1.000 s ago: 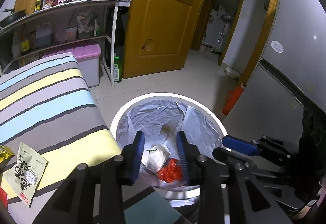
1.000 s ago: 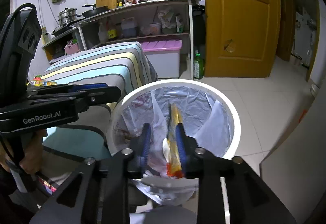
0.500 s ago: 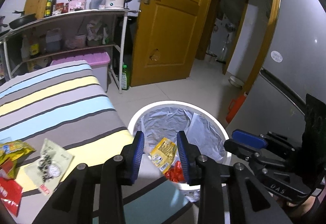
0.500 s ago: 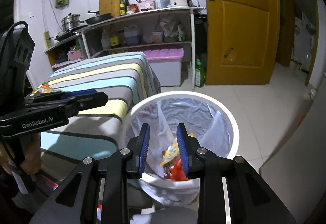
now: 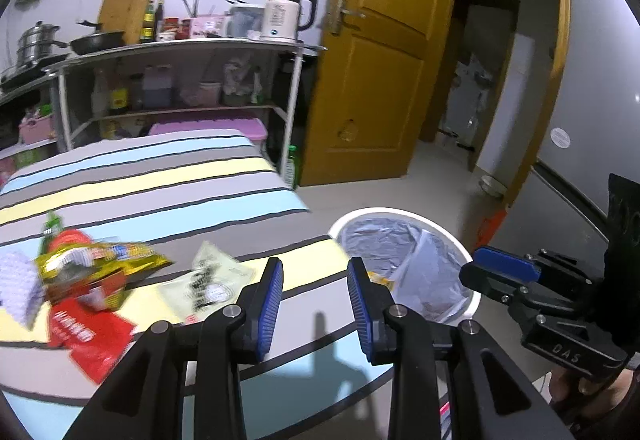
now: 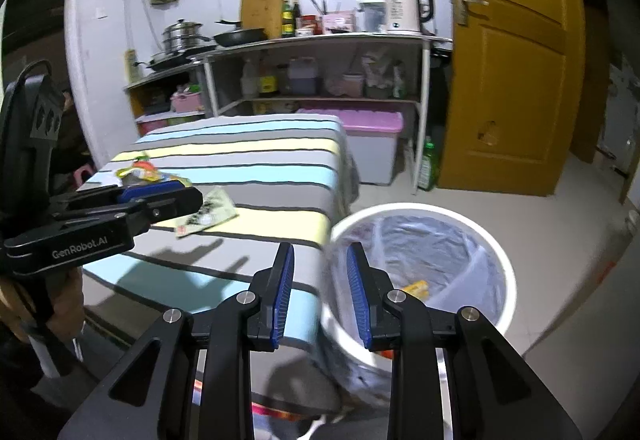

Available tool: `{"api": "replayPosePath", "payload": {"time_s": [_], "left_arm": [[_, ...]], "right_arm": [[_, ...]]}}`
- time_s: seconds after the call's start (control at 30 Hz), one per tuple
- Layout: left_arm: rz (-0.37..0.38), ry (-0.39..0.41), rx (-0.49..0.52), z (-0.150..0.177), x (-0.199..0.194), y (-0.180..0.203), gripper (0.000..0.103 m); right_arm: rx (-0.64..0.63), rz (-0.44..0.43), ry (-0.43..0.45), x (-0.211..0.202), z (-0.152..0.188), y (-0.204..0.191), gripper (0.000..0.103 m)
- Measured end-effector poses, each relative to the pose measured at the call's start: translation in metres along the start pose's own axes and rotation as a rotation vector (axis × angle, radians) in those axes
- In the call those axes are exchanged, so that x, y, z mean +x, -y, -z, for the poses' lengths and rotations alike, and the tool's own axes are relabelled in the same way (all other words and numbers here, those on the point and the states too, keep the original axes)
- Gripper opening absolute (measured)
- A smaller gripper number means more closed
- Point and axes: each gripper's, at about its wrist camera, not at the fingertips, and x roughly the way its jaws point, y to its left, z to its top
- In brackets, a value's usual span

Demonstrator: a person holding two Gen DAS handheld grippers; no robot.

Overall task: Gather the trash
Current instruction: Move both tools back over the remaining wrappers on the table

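Gaping ribbed jaws, crinkly wrappers (image 5: 92, 272), round bin (image 6: 420, 260)

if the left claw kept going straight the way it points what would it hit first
Probably the striped cloth: the open left claw points over its yellow stripe, between the pale packet and the bin. Depth is unclear.

Black left gripper (image 5: 315, 304) and right gripper (image 6: 320, 292): blue ribbed pads, silver screws, "GenRobot.AI" lettering.

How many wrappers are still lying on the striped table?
About 4: a pale green packet nearest the left claw, a gold wrapper, a red packet below it, and a white piece at the left edge. The heap is blurred; more may hide.
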Motion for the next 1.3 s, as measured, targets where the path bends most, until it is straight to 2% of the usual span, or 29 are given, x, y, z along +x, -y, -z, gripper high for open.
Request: {"api": "replayPosePath", "payload": {"time_s": [0.13, 0.33, 0.4, 0.47, 0.7, 0.8, 1.03, 1.3], "left_arm": [[-0.034, 0.019, -0.015, 0.005, -0.018, -0.017, 0.033], [-0.089, 0.044, -0.039, 0.011, -0.04, -0.042, 0.033], [-0.109, 0.052, -0.044, 0.013, -0.046, -0.052, 0.033], [-0.13, 0.057, -0.054, 0.014, -0.051, -0.062, 0.033], [-0.201, 0.07, -0.094, 0.012, -0.059, -0.096, 0.034], [-0.237, 0.075, -0.1, 0.01, -0.059, -0.109, 0.041], [-0.262, 0.074, -0.124, 0.002, -0.047, -0.136, 0.045], [-0.266, 0.045, -0.103, -0.001, -0.021, -0.151, 0.047]], "right_arm": [[-0.026, -0.04, 0.0, 0.003, -0.003, -0.019, 0.035], [-0.054, -0.098, -0.012, 0.012, -0.007, -0.043, 0.036], [-0.059, -0.11, -0.017, 0.015, -0.008, -0.05, 0.039], [-0.066, -0.128, -0.021, 0.019, -0.009, -0.056, 0.047], [-0.09, -0.17, -0.039, 0.034, -0.012, -0.072, 0.047], [-0.099, -0.178, -0.043, 0.04, -0.014, -0.077, 0.047], [-0.106, -0.194, -0.063, 0.054, -0.015, -0.082, 0.047], [-0.096, -0.199, -0.092, 0.068, -0.015, -0.076, 0.047]]}}
